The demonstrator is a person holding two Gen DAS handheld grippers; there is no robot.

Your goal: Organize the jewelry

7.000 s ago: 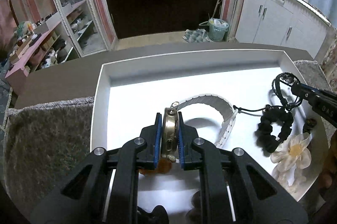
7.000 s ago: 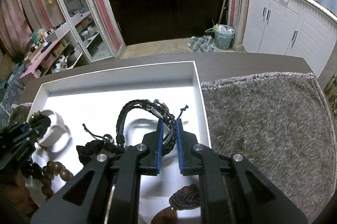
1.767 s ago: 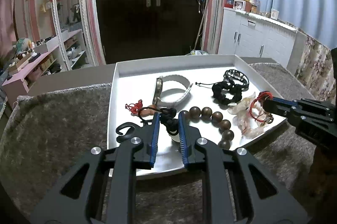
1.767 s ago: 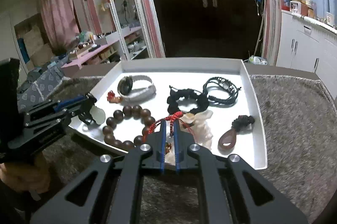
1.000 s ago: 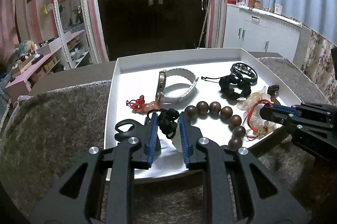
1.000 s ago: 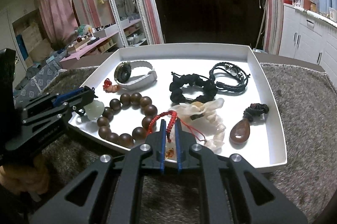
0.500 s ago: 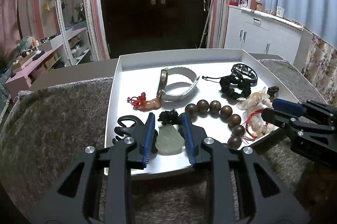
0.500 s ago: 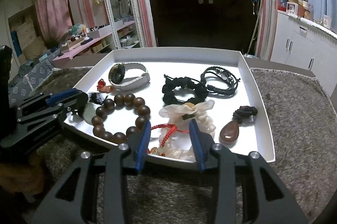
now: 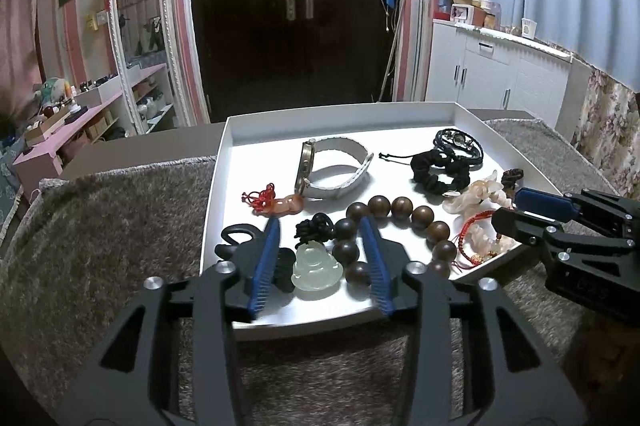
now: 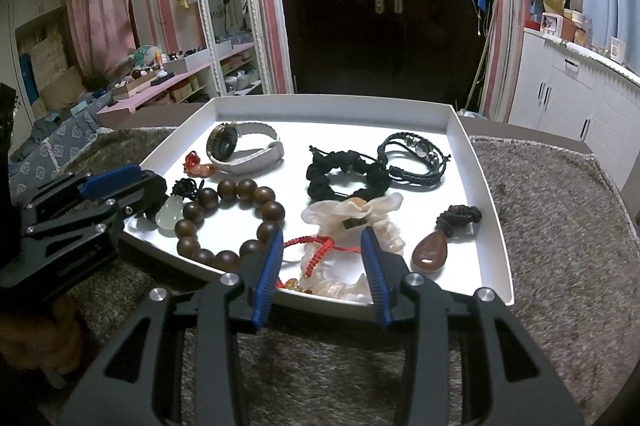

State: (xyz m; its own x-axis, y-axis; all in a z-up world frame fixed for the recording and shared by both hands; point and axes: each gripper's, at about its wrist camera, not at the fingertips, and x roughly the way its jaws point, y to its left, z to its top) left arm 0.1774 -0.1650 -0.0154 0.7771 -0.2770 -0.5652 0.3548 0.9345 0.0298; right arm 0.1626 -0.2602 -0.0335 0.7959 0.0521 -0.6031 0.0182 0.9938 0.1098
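Observation:
A white tray on a grey rug holds the jewelry. My left gripper is open, its jaws either side of a pale jade pendant on a black cord, which lies in the tray. My right gripper is open over a red cord bracelet that lies on a white scrunchie. Also in the tray are a brown bead bracelet, a white-strap watch, a black scrunchie, a black braided bracelet, a brown teardrop pendant and a red-orange charm.
The tray sits on a grey shaggy rug over a table. Behind are a dark double door, a mirror with pink shelves at the left and white cabinets at the right.
Both grippers have opened and drawn back toward the near edge. The jade pendant and the red cord bracelet, held one second ago, now lie in the tray.

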